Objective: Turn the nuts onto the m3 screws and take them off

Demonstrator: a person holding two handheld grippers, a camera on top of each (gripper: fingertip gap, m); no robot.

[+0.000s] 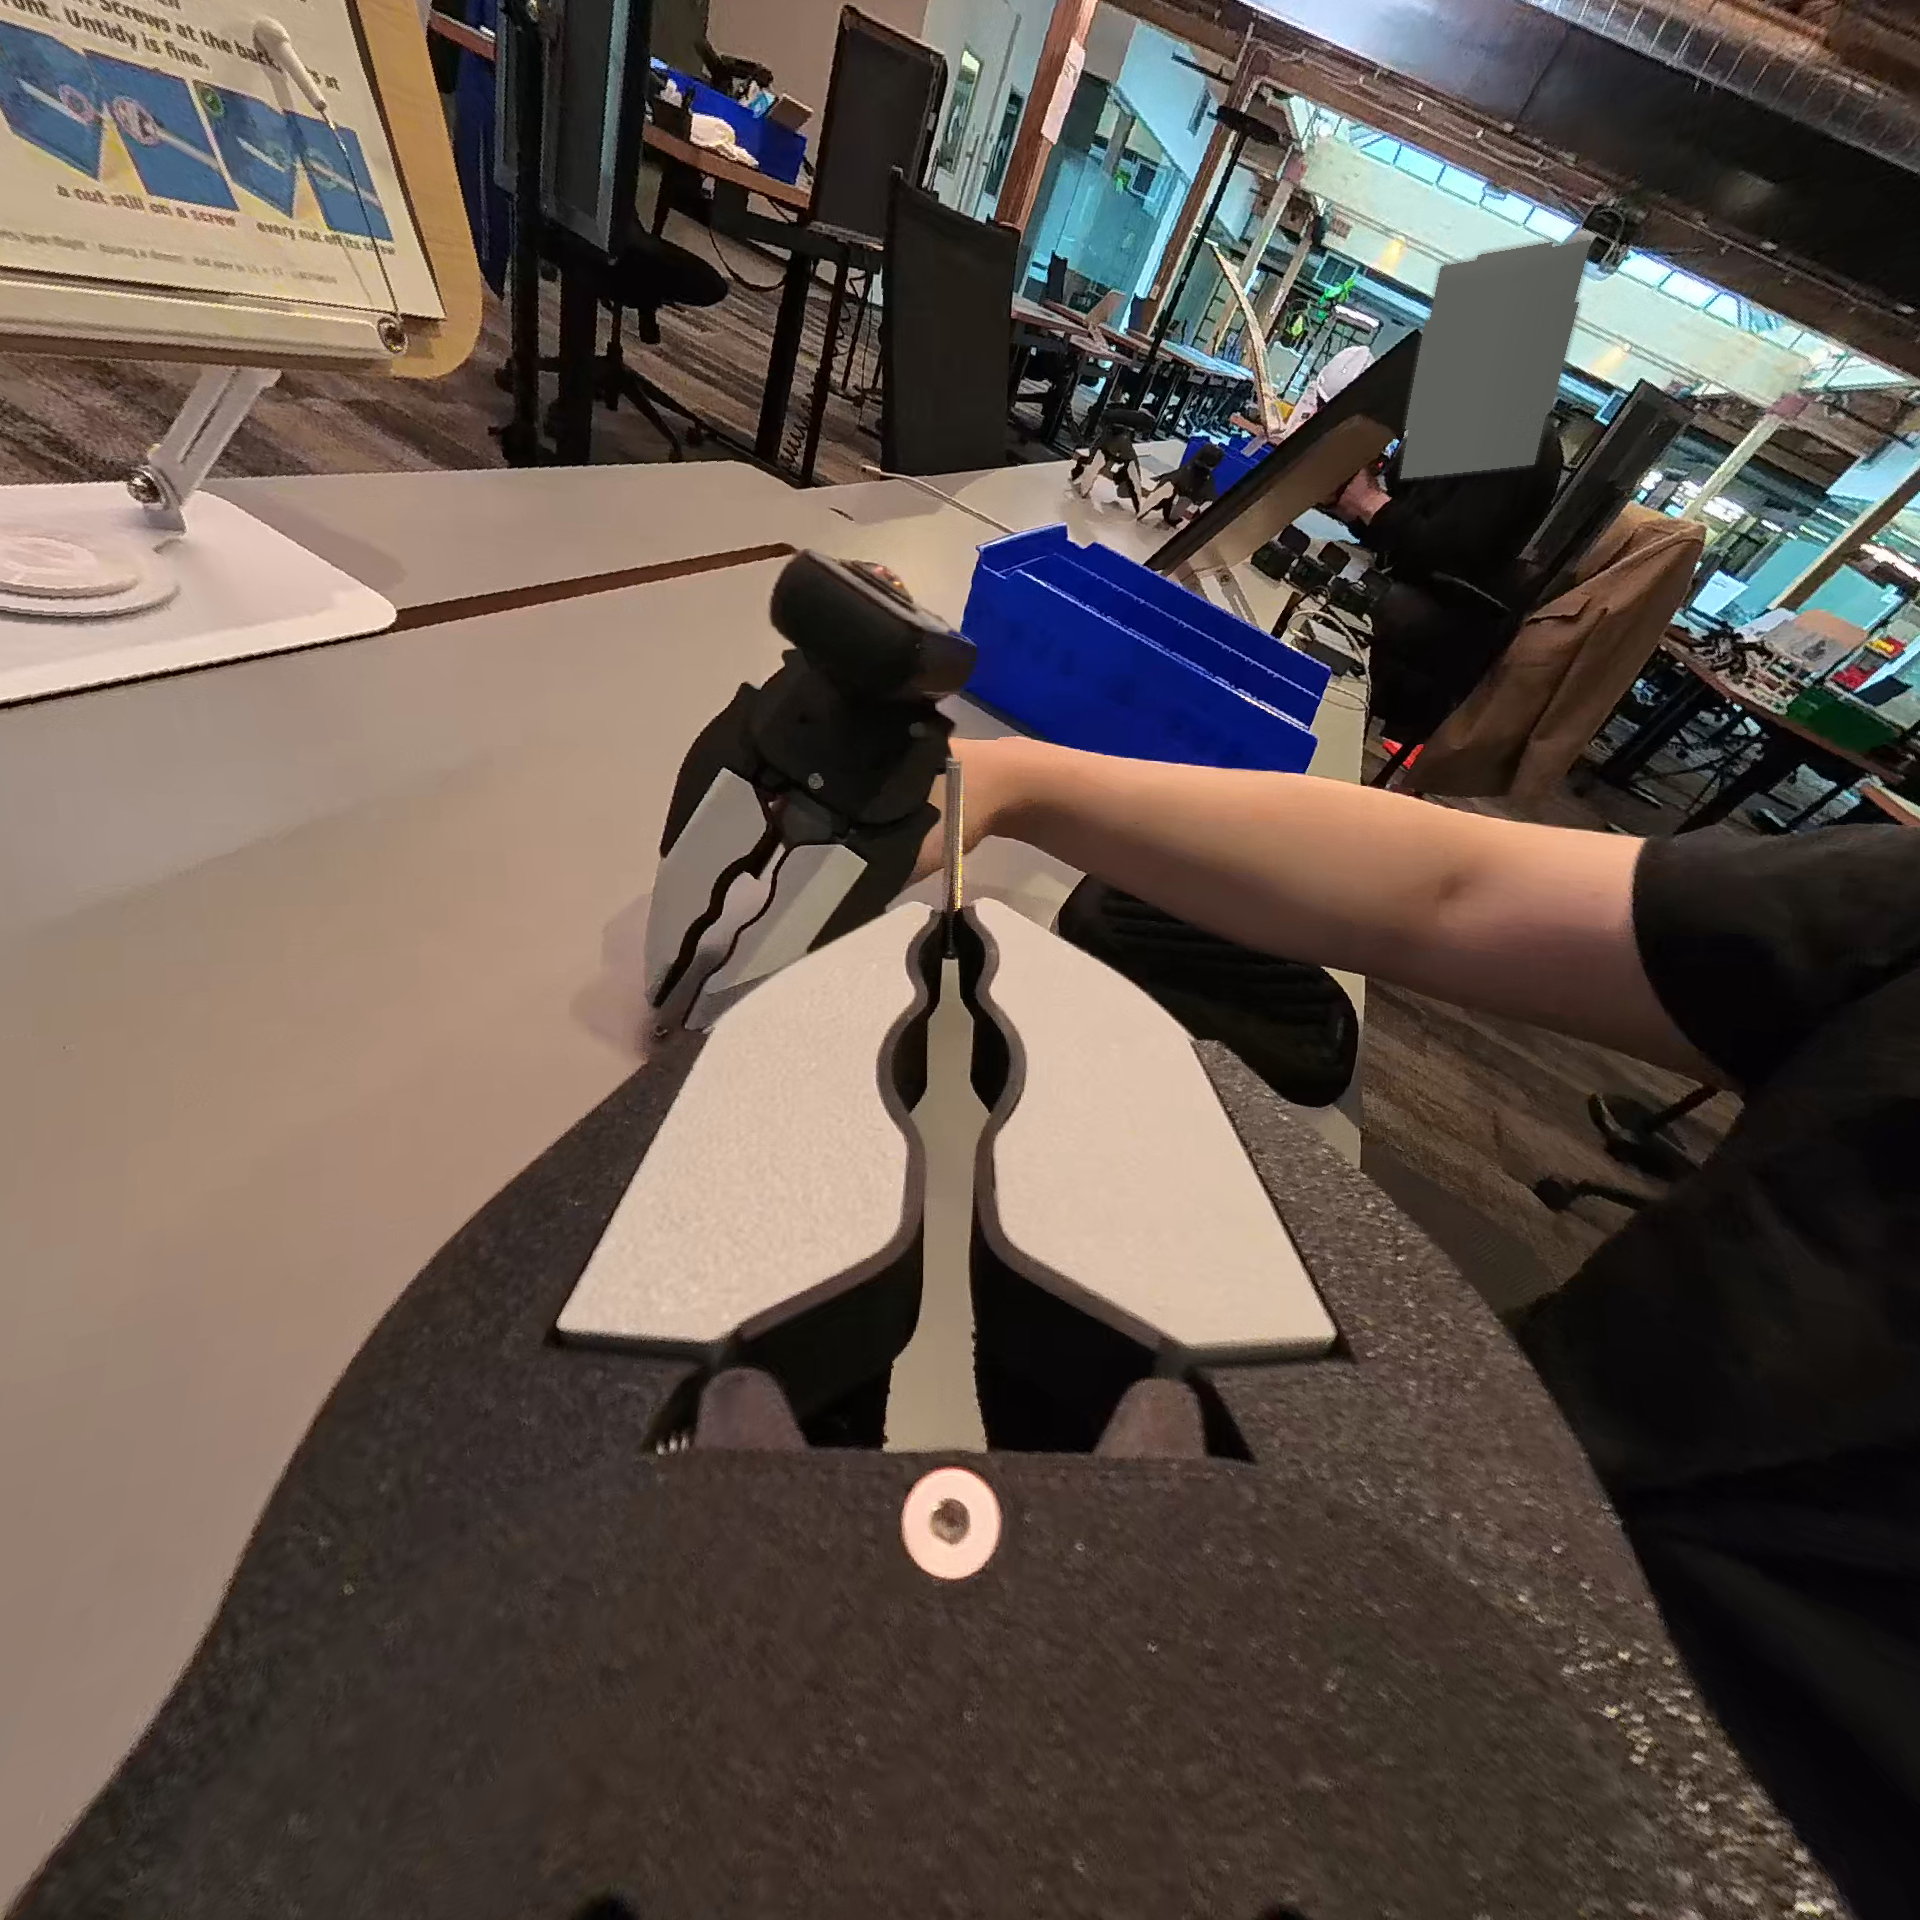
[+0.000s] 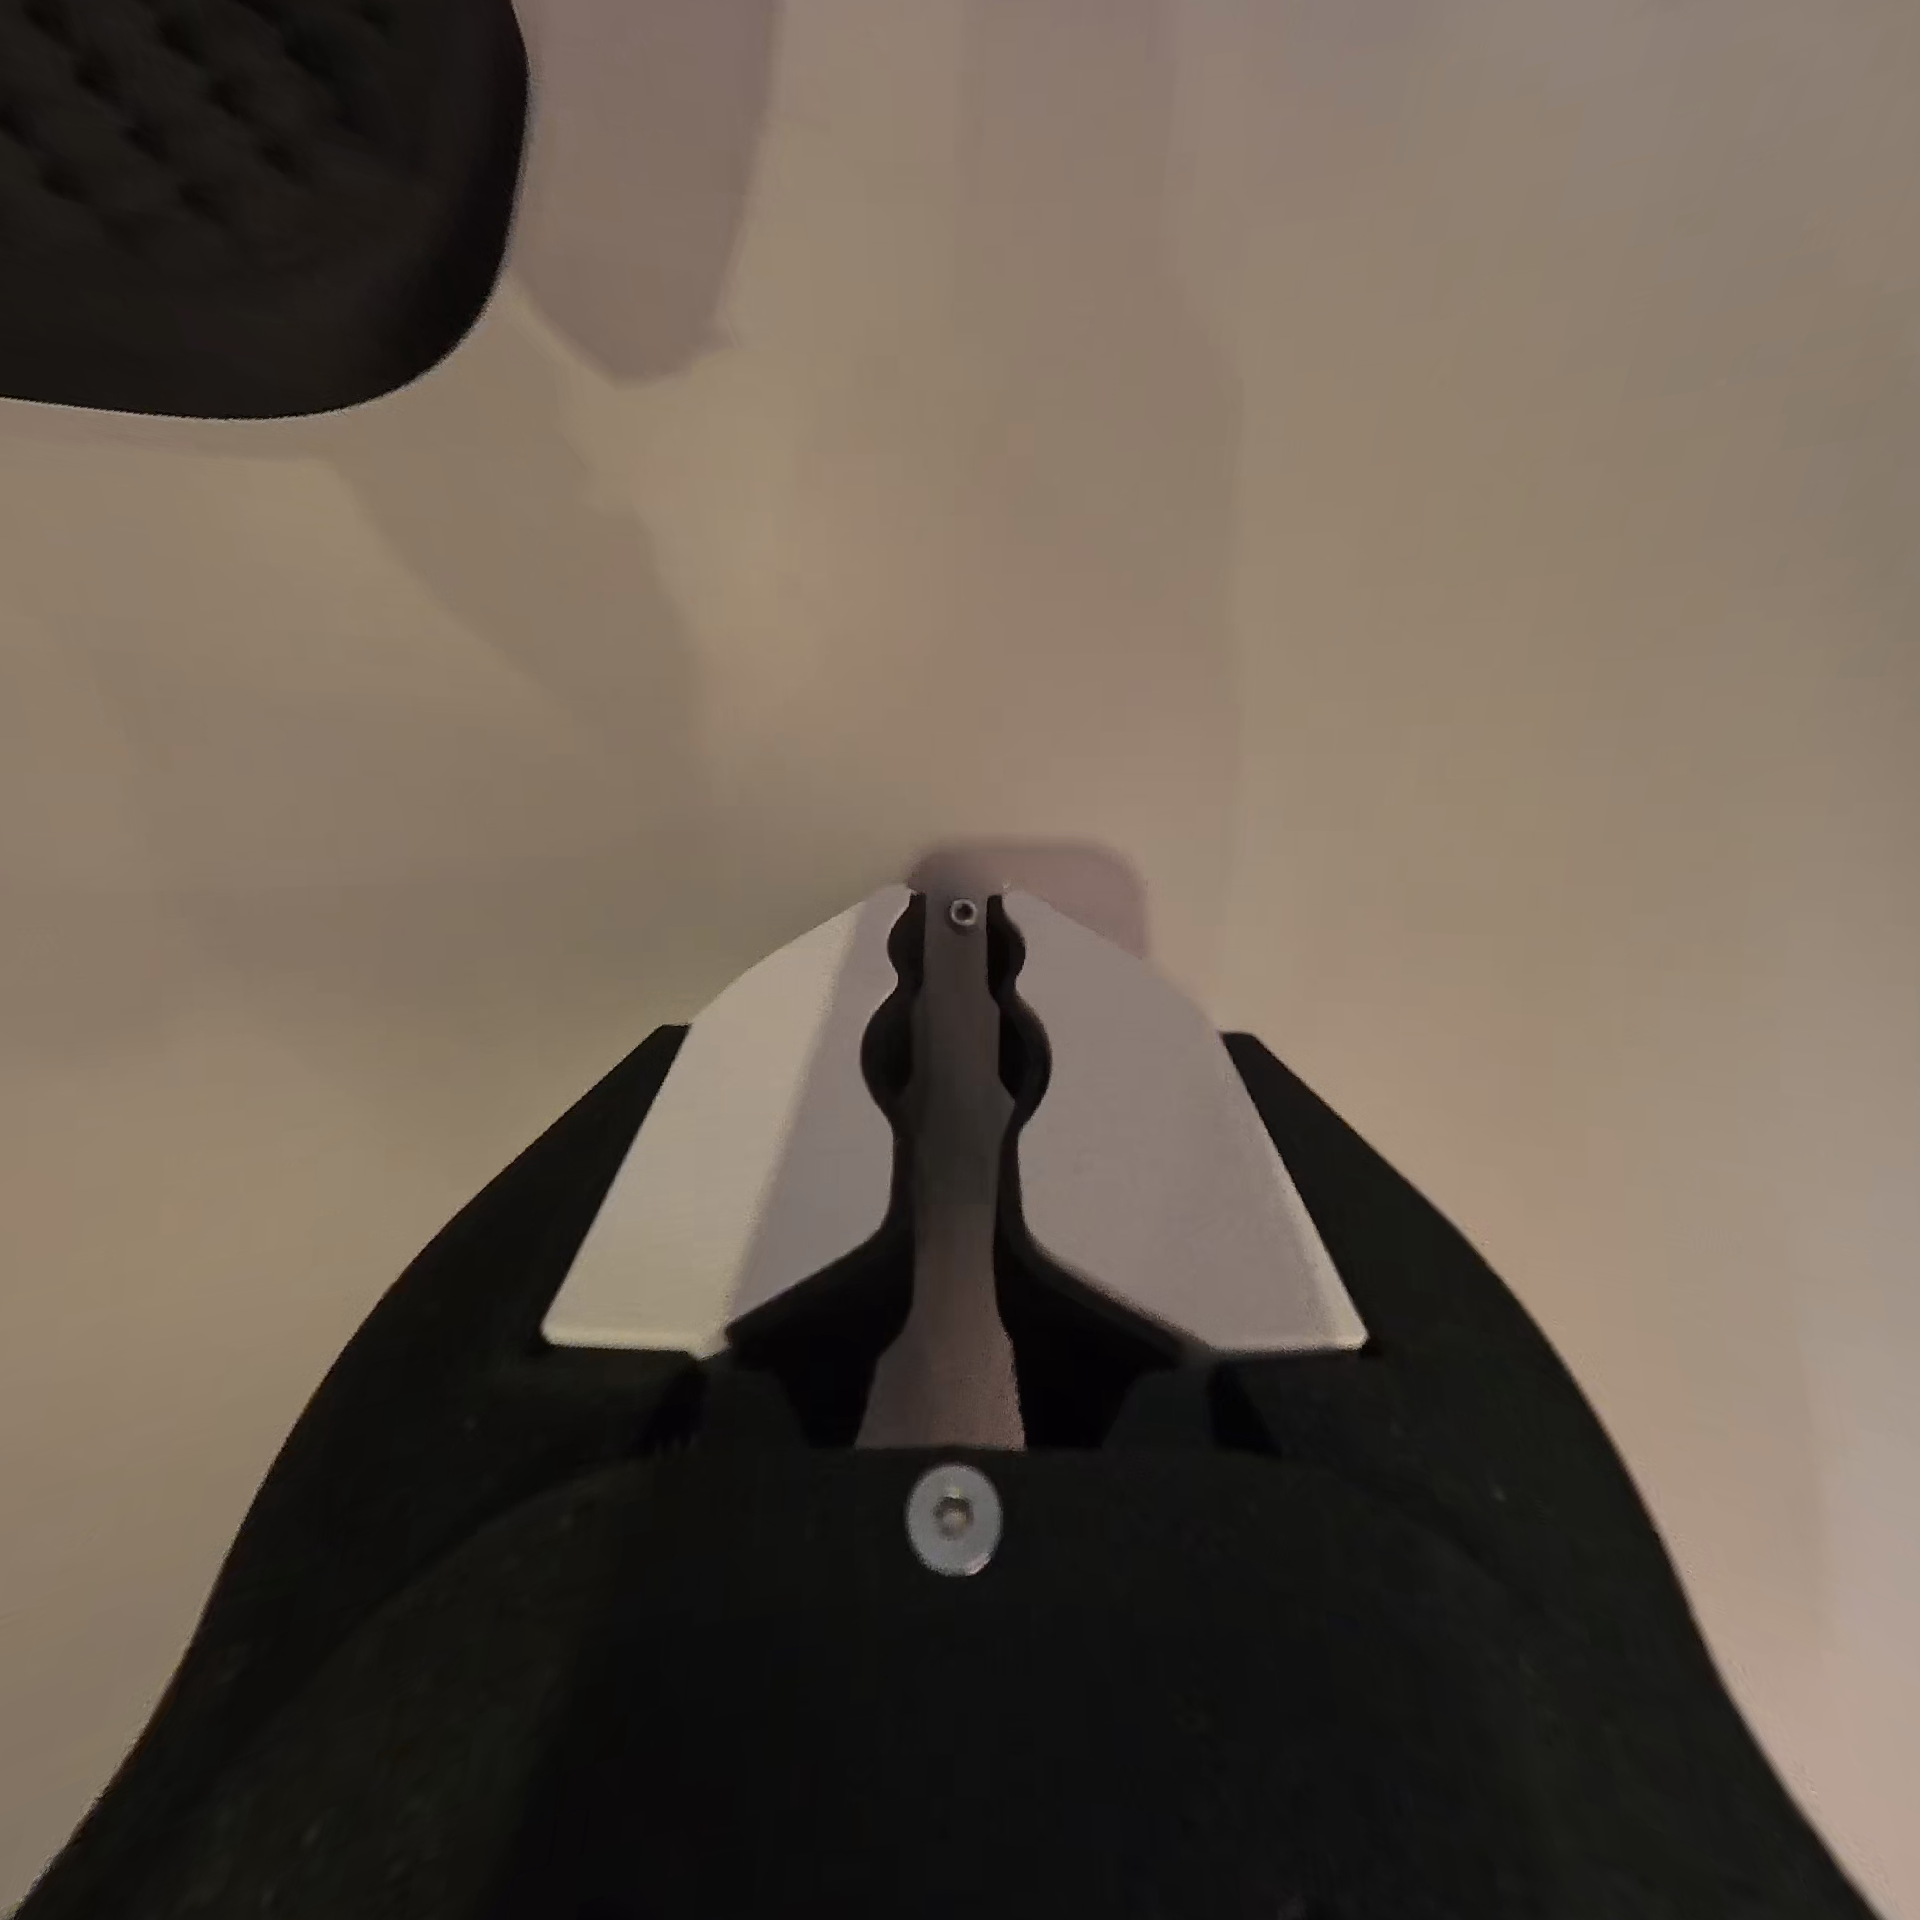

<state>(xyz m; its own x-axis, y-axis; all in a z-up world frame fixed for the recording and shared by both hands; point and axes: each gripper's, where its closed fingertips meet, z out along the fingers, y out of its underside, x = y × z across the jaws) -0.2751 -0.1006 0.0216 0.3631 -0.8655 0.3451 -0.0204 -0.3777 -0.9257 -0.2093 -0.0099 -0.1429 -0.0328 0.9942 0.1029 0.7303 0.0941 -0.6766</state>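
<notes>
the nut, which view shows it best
The right wrist view: the nut lies on the table, seen from above between the tips of the right gripper. In the left wrist view it is only a speck under that gripper's tips.

A grey table point(image 1: 260, 852) carries a white stand point(image 1: 197, 582) at far left, holding an illustrated instruction sheet point(image 1: 187, 156). A blue plastic bin point(image 1: 1132, 655) sits at the far right. Beyond it, a brown jacket point(image 1: 1558, 665) drapes over a chair, with black office chairs point(image 1: 945, 332) farther back.
</notes>
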